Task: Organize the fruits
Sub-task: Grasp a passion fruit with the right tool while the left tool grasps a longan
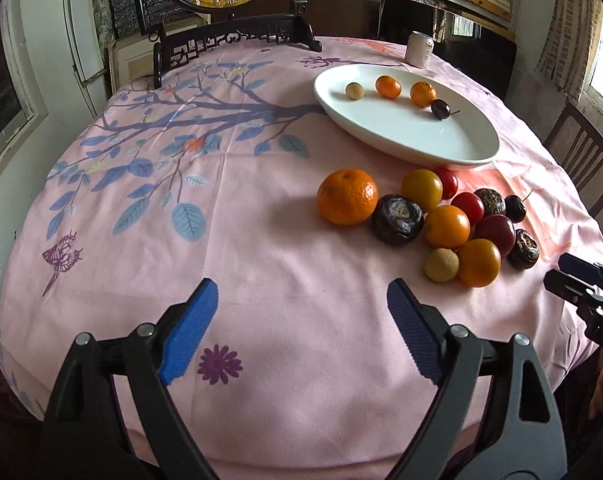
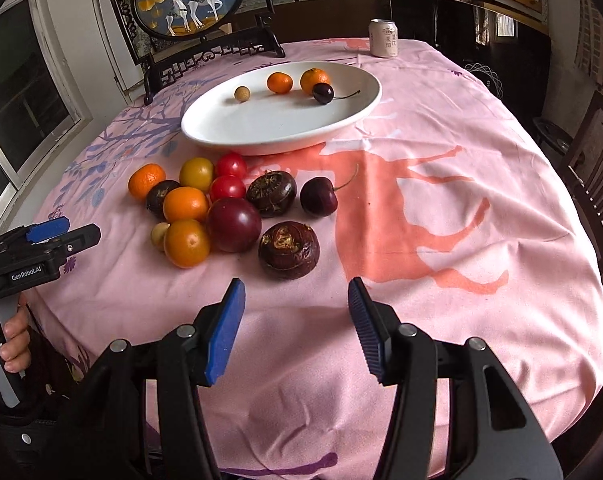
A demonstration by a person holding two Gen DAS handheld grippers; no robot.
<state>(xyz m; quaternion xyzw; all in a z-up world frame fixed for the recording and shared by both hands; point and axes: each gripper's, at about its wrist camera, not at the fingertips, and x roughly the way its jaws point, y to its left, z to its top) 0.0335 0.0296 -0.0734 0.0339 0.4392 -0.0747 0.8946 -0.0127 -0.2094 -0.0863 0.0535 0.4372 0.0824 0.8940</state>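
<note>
From the left wrist camera, the left gripper (image 1: 301, 320) is hanging over the pink surface (image 1: 261, 280) with its blue fingers (image 1: 191, 330) spread wide and holding nothing. The white plate (image 1: 453, 140) is sitting far behind it. Four fruits are lying in the plate: a small tan one (image 1: 355, 91), two little oranges (image 1: 388, 87) and a dark cherry (image 1: 441, 109). A pile of fruit (image 1: 445, 224) is waiting on the surface just in front of the plate. The big orange (image 1: 347, 197) is sitting at the left end of the pile. The right gripper (image 1: 577, 280) is peeking in near the pile, and I cannot tell how its fingers are set here.

From the right wrist camera, the right gripper (image 2: 297, 328) is hanging in front of the plate (image 2: 285, 136), its fingers (image 2: 225, 332) wide apart and holding nothing. A brown wrinkly fruit (image 2: 288, 250) is lying closest to it. A can (image 2: 383, 38) is standing behind the plate.
</note>
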